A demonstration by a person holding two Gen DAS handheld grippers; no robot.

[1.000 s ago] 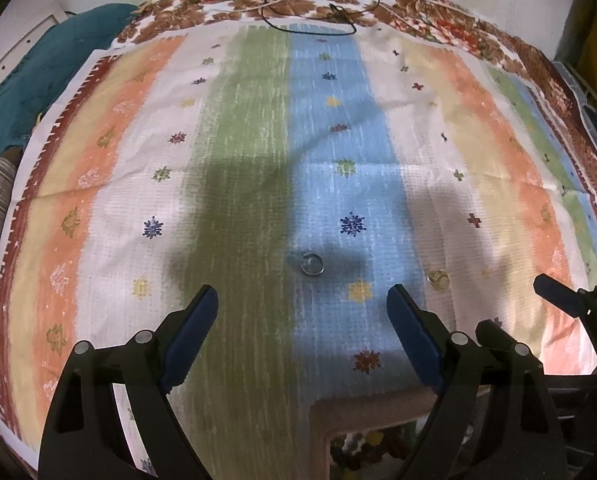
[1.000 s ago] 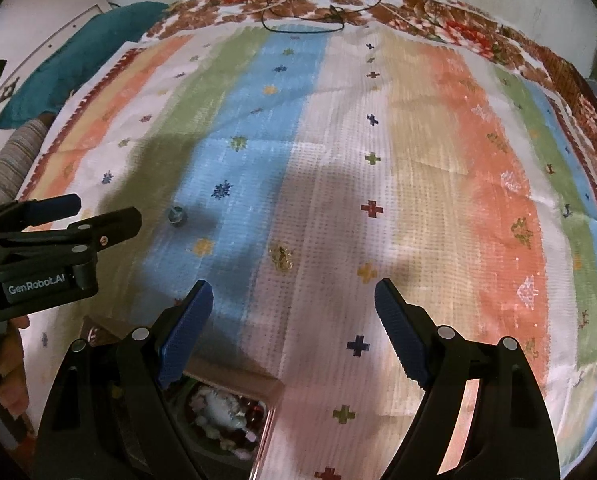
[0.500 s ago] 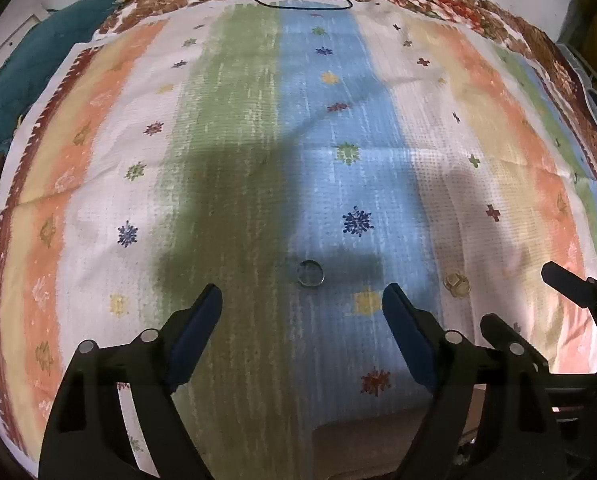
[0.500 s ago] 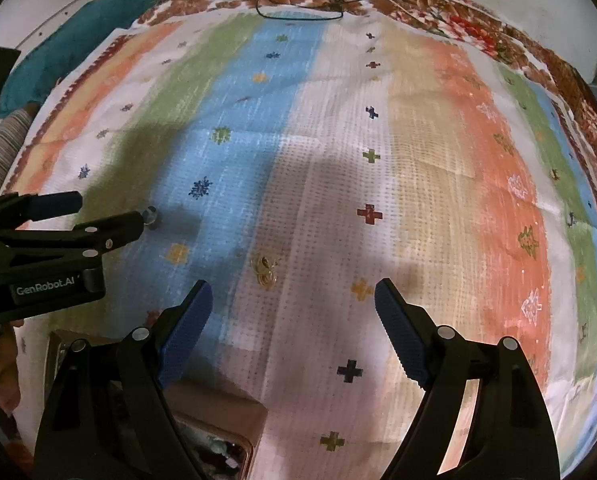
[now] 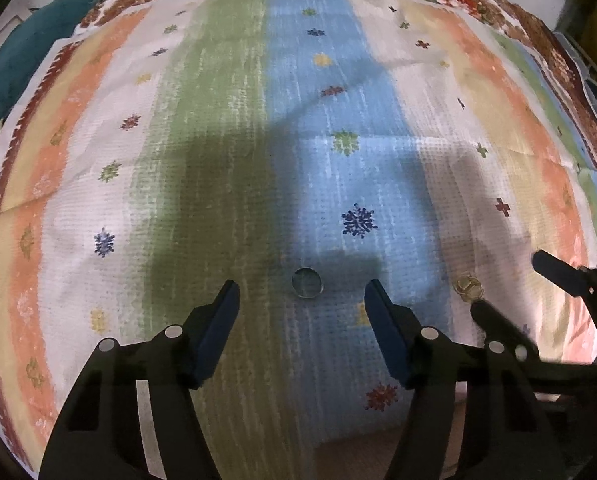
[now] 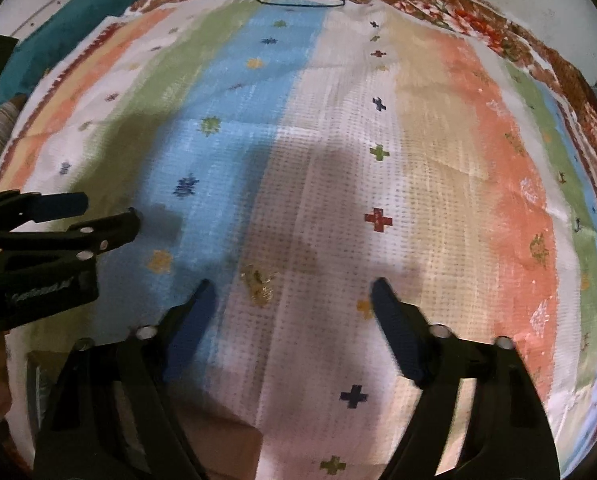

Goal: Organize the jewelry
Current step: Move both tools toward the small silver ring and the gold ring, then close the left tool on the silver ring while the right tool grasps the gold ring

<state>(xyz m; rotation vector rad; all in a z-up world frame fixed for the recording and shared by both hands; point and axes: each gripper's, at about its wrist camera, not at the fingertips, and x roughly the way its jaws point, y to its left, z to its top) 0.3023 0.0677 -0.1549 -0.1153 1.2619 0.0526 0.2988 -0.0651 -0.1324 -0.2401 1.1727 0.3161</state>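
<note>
ring (image 5: 307, 283), thin silvery hoop, lies flat on striped cloth (image 5: 238, 140).

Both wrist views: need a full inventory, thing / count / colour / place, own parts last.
round silver metal ring: 1, silver, flat on the blue stripe, between the left gripper's fingertips, untouched
small gold jewelry piece: 1, gold, on the white stripe, between the right gripper's fingertips, untouched
striped woven cloth: 1, green, blue, white, orange, with a brown floral border, covers the surface
thin black cord: 1, black, far edge of the cloth
teal fabric: 1, teal, beyond the cloth's far left edge
brown box: 1, brown, near edge, mostly hidden
left gripper: 1, black with blue pads, jaws closing
right gripper: 1, black with blue pads, jaws closing
</note>
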